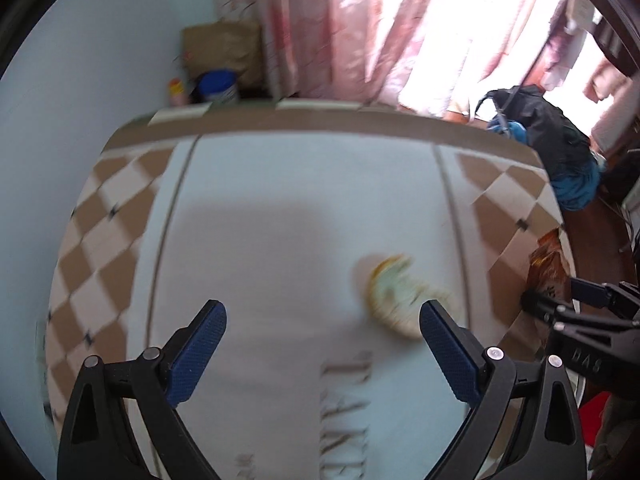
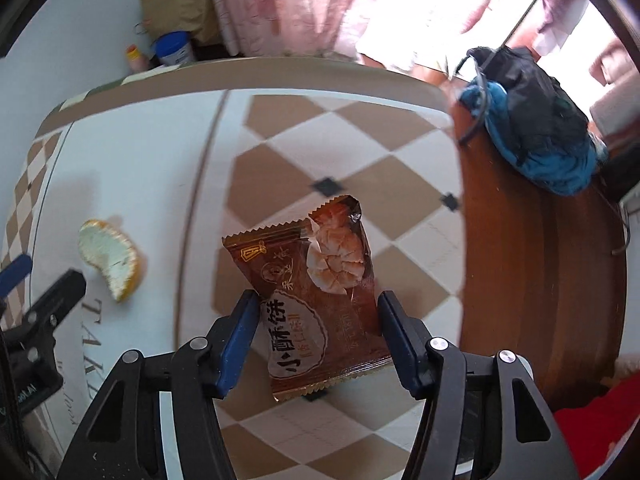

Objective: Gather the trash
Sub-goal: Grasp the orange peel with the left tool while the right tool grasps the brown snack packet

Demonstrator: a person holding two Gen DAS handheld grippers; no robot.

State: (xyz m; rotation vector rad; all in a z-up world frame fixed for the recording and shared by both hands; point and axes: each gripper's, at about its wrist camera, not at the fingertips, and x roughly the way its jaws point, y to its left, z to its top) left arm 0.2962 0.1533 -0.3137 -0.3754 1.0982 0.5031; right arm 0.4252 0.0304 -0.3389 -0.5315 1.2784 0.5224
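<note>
gripping a brown snack wrapper by its two side edges, the right gripper holds the packet up above the checked border of the tablecloth, its blue pads pressed against the foil; the wrapper's top is torn open and its printed front faces the camera. the left gripper hovers over the white middle panel of the cloth with its jaws spread wide and nothing between them. an orange peel lies pith side up on that white panel, just ahead of the left gripper's right finger and to the left of the wrapper; in the left wrist view the peel is blurred. a black and blue backpack sits on the wooden surface beyond the cloth's right edge, and a blue-lidded tub and a brown paper bag stand by the wall at the far side, next to the pink curtain.
</note>
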